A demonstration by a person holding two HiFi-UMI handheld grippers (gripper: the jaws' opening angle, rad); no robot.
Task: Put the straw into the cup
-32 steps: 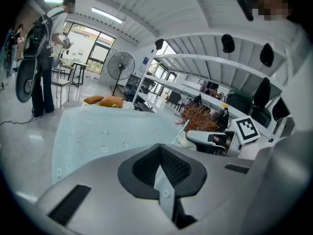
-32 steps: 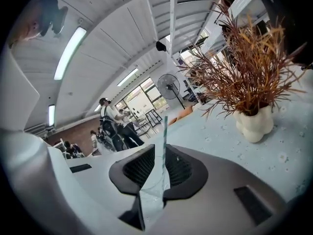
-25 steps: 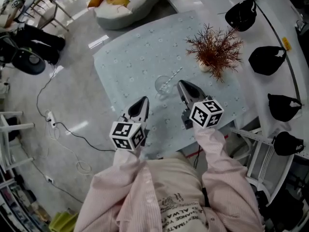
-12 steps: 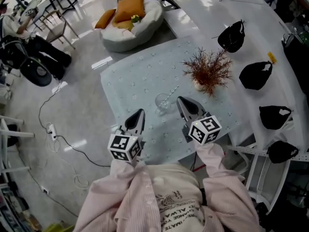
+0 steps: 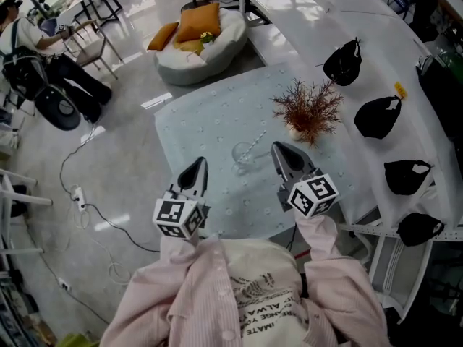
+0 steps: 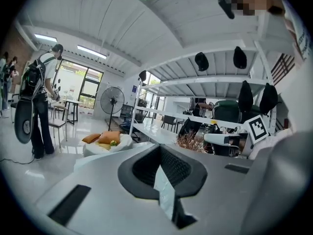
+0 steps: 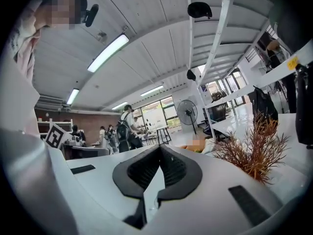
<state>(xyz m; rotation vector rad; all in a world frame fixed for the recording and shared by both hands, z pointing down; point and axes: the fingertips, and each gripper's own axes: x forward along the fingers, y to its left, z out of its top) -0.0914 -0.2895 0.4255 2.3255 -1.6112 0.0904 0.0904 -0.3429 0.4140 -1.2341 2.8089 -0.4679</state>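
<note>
Cup (image 5: pixel 241 153), clear glass, stands on the cloth-covered table (image 5: pixel 210 107), nearer its front edge. Straw (image 5: pixel 256 139) is in it, leaning up and right past the rim.

Left gripper (image 5: pixel 197 166) hangs below-left of the cup, apart from it. Right gripper (image 5: pixel 281 150) is just right of it. Each has its jaws pressed together with nothing between.

Front and left table edges give onto open floor, where a cable (image 5: pixel 87 194) trails. Plant (image 5: pixel 307 110) stands right of the cup, beyond the right gripper. Counter (image 5: pixel 376 27) at right carries black caps (image 5: pixel 343 62). Beanbag (image 5: pixel 195 38) lies past the far edge.
</note>
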